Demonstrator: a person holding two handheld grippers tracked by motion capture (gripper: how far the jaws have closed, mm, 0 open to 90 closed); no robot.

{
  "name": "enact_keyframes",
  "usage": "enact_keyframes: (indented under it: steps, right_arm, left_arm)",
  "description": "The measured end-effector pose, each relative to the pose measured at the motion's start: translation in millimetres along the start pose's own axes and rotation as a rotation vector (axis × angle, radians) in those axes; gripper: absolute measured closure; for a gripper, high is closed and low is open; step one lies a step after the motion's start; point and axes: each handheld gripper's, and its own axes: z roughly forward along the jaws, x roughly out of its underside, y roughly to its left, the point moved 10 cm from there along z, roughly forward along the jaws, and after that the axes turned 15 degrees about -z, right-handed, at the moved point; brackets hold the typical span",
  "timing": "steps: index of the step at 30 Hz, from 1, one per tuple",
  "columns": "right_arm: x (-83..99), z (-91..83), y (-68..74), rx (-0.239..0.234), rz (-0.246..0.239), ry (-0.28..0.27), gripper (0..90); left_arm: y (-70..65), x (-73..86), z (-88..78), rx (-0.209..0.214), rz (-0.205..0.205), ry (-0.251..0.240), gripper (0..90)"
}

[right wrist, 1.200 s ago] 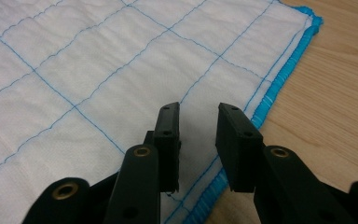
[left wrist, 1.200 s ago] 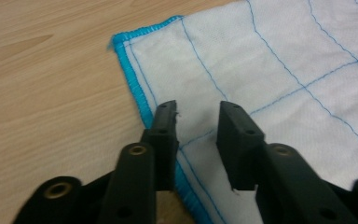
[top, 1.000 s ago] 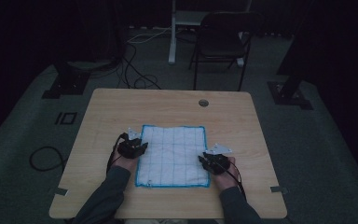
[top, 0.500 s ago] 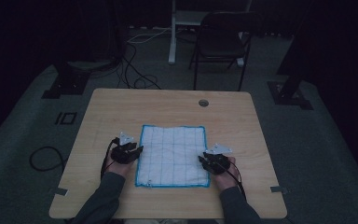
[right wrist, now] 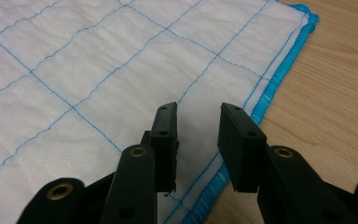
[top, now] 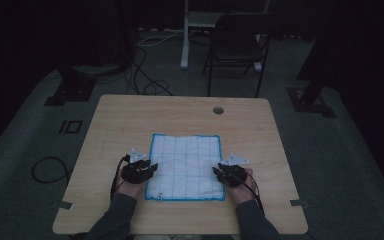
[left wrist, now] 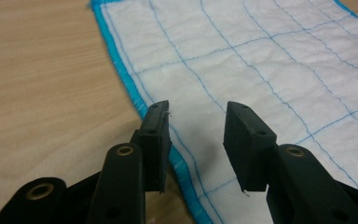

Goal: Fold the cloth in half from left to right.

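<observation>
On the pale wood table (top: 130, 125) lies a quilted, blue-hemmed cloth (top: 185, 165); left gripper (left wrist: 196, 128), lately widening, and right gripper (right wrist: 198, 126) gape empty.

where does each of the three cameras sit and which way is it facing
High view: fixed above the person's side, facing forward and down on the table; forearms, left gripper and right gripper show.
Left gripper view: rides the left gripper, looking along its open jaws over the cloth, at its blue edge.
Right gripper view: rides the right gripper, open jaws over the cloth's opposite edge.
All share the cloth.
</observation>
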Motion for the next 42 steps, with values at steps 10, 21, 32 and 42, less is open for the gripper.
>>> enact_keyframes:
  steps: [10,21,32,42]
  right_arm:
    - [0.1,0.1,-0.1,0.001,0.0,-0.001,67.7]
    - [0.0,0.1,0.1,0.003,0.001,-0.002,67.7]
    - [-0.1,0.0,0.5,0.004,0.001,-0.001,67.7]
    - [-0.1,-0.2,0.9,0.006,-0.004,0.0,67.6]
  left_arm:
    - [2.0,3.0,2.7,-0.003,-0.03,0.005,57.7]
    - [5.6,6.8,5.3,-0.015,-0.078,0.001,52.4]
    - [-0.3,4.7,11.0,-0.031,-0.059,0.005,53.0]
    - [-1.7,1.0,17.1,-0.1,-0.024,-0.007,56.1]
